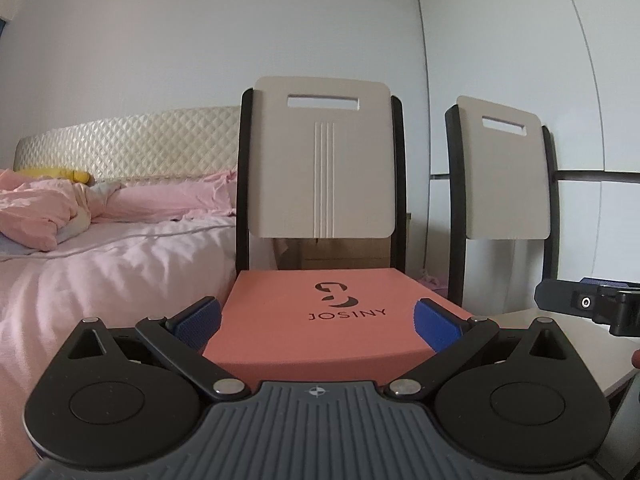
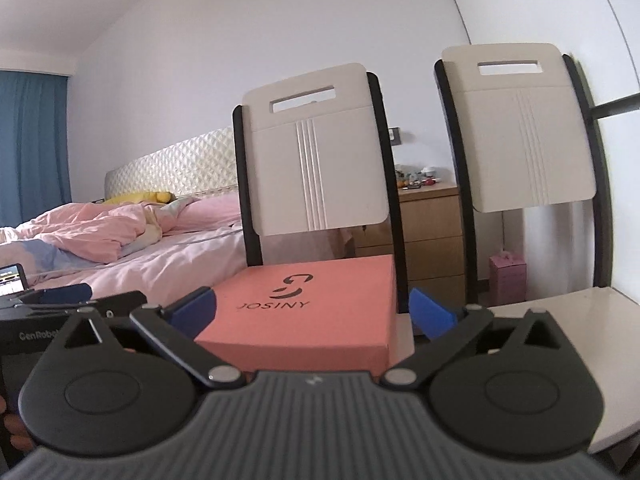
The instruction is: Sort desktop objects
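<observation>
From the left wrist, the left hand-held gripper (image 1: 318, 322) has its blue pads spread wide, one on each side of a salmon-pink box (image 1: 320, 320) marked JOSINY; whether the pads touch its sides I cannot tell. The box sits at twelve o'clock on the white table (image 1: 576, 344). The right hand-held gripper (image 1: 592, 304) shows at three o'clock. Behind stand two chairs (image 1: 320, 160), and a bed (image 1: 112, 256) lies at nine o'clock.

From the right wrist, the right hand-held gripper (image 2: 312, 312) is wide open and holds nothing; the box (image 2: 304, 312) lies between its pads, the right pad clear of it. The left hand-held gripper (image 2: 72, 300) shows at nine o'clock. A wooden nightstand (image 2: 432, 232) stands between the chairs.
</observation>
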Available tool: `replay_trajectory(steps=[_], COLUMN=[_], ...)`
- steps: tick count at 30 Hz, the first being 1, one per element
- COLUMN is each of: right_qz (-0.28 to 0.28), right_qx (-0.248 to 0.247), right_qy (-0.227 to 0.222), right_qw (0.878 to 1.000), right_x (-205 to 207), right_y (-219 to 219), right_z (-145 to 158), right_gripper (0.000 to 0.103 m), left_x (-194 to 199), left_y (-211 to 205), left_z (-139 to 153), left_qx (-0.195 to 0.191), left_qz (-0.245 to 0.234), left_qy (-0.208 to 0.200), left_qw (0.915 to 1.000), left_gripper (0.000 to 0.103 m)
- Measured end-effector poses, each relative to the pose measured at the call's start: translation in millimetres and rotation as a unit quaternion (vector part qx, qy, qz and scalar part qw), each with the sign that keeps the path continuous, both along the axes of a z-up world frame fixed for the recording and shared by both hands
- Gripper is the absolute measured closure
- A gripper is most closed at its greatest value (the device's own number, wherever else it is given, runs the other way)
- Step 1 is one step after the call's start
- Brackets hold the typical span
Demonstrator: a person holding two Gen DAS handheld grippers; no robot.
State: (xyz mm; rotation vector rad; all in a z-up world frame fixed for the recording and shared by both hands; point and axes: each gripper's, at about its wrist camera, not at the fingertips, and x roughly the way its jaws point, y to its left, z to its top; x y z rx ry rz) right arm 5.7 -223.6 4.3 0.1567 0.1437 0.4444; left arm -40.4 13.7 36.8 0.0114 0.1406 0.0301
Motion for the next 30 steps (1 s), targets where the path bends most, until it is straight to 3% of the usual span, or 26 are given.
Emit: replay_trajectory(steps=[10,18,30], right_qz=[-0.039,-0.047,-0.045], right_qx=[-0.013,-0.06,-0.037], right_qy=[-0.008,-0.019,0.008], right_qw=[0.999,0.997,0.998], right_x=[-12.3,-1.7,3.8], right_y=[10.8,27.6,21.9], right_z=[-17.2,-25.8,-27.7], right_gripper=[0.0,0.0,0.0], left_x=[8.5,14.3,14.4], left_y=[20.7,35.1,27.3], left_z=[-20.7,-27.9,-34.0], left_qx=[-0.005,-0.03,-0.009], left_qz=[0.016,0.054,0.064], left_qy=[0.011,0.016,0.012], left_qw=[0.9998,0.998,0.9979], left_gripper=[0.0,0.0,0.0])
